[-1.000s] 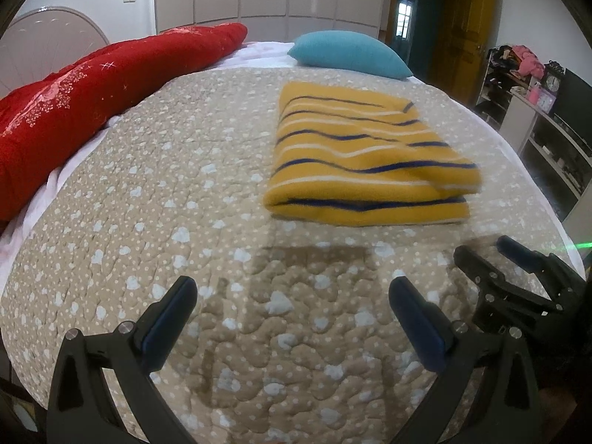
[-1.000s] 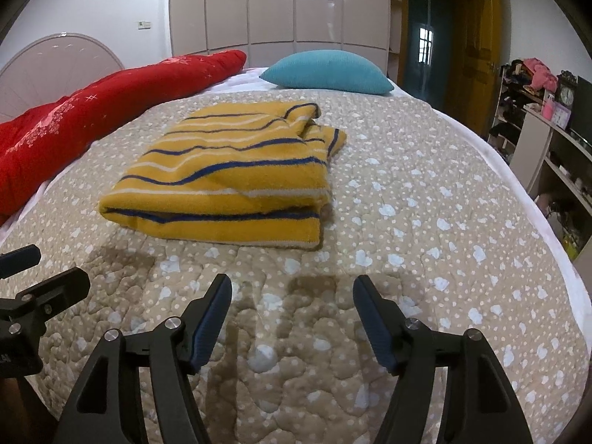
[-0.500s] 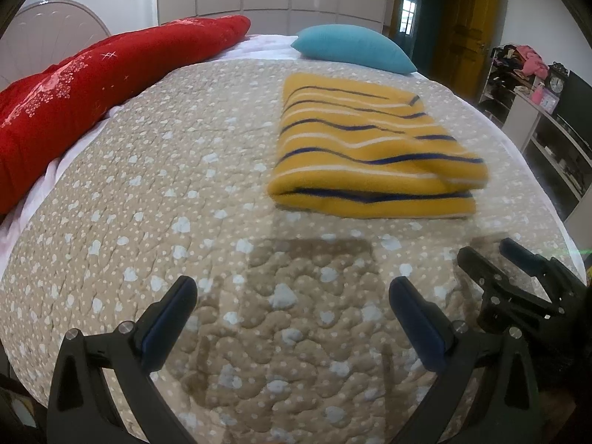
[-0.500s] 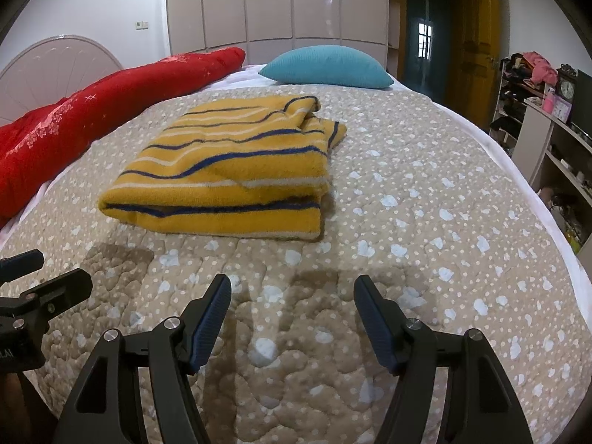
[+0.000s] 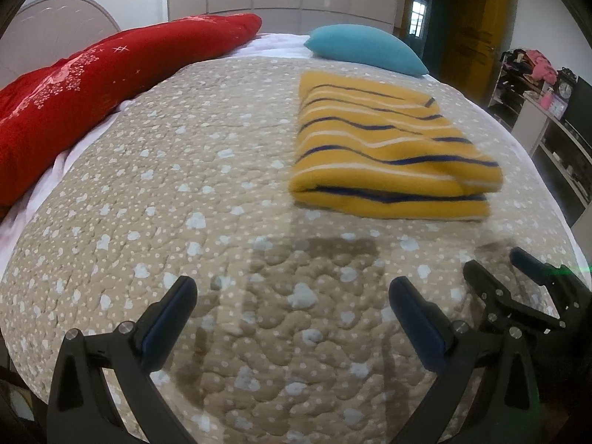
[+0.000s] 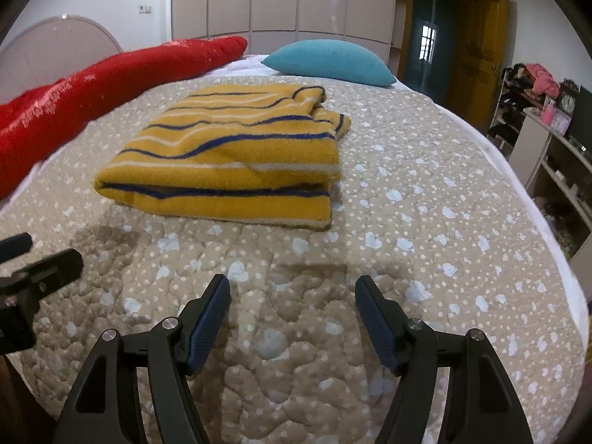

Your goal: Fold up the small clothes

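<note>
1. The yellow striped garment [image 6: 229,155] lies folded into a thick rectangle on the beige quilted bedspread [image 6: 425,192], in the middle of the bed and farther out than both grippers.
2. Its stripes and its doubled near edge run left to right, so that edge faces the grippers broadside. Layers show along this edge, and a collar-like bunch sits at the far right corner.
3. The right gripper [image 6: 292,318] hovers over bare quilt with its jaws spread wide and nothing between them. In its view the garment lies ahead and slightly left, its right end roughly in line with the gap between the jaws.
4. The left gripper [image 5: 292,318] is also spread wide and empty above the quilt. In its view the garment [image 5: 388,155] sits ahead and to the right, so its left end is the corner this gripper would reach first.
5. The two grippers sit side by side, near each other, and neither touches the cloth; neither looks clearly nearer to it.
6. Judging by the neat stack, the fold looks largely done; any further fold would call for both claws to go forward to the near edge.
7. No container is on the bed. Far right, open shelves [image 6: 547,140] hold clutter too small to identify. A red bolster [image 5: 92,85] lies along the left edge and a teal pillow [image 6: 329,61] at the far end.
</note>
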Demonstrator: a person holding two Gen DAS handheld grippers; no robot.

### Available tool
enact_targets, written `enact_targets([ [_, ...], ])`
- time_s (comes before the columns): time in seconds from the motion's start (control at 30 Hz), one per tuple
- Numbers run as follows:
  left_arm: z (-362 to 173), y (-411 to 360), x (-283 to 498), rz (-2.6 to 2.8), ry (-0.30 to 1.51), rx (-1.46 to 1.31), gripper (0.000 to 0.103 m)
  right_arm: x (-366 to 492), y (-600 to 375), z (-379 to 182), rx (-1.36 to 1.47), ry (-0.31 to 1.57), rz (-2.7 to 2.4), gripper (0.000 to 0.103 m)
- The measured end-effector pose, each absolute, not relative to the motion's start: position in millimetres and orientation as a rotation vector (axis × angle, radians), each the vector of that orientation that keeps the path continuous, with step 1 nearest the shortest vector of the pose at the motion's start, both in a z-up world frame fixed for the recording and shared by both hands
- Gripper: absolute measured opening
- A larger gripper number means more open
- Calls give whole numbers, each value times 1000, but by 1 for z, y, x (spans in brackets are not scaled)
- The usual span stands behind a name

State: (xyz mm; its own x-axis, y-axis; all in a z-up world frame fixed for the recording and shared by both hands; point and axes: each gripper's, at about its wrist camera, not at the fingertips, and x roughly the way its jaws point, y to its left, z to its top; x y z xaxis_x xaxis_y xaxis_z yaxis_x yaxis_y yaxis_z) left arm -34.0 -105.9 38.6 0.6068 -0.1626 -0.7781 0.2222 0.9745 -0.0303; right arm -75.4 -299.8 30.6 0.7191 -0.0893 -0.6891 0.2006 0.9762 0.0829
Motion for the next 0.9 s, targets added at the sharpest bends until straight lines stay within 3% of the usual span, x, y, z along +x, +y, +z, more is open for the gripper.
enact_targets([
  [0.37, 39, -97, -34, -185, 893, 71, 103, -79, -283, 37, 30, 782, -233, 77],
  [0.9, 41, -107, -42, -188, 888, 112, 103, -83, -290, 37, 57, 802, -238, 80],
])
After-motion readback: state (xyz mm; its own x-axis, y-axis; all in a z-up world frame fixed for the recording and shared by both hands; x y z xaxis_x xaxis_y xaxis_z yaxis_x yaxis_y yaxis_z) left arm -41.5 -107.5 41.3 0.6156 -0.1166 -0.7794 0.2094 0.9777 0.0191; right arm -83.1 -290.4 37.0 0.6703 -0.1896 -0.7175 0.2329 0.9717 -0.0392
